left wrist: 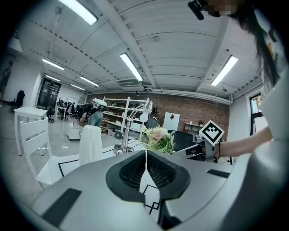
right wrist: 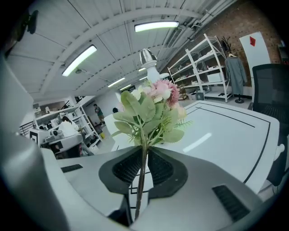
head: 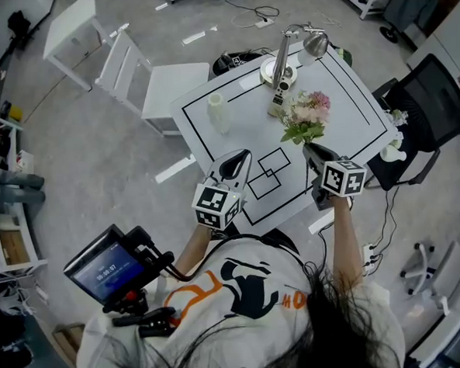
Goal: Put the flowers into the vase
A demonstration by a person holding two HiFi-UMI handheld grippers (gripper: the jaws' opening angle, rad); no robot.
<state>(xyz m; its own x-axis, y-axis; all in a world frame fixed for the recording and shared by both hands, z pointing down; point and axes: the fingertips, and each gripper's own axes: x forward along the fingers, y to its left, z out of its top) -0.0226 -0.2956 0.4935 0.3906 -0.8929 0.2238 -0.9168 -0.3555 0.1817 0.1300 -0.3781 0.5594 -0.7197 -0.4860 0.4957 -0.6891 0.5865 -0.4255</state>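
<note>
Two jaws of my right gripper (head: pixel 310 150) pinch the flowers (head: pixel 308 112) by the stem, blooms pointing up-frame; my left gripper (head: pixel 238 158) is pressed shut, empty. Farther off, left of the blooms in the head view and well apart, stands the vase (head: pixel 219 112).

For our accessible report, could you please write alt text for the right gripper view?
The right gripper is shut on the stem of the flowers, pink and white blooms with green leaves standing above its jaws. Behind are a white table with black lines and a desk lamp.
</note>
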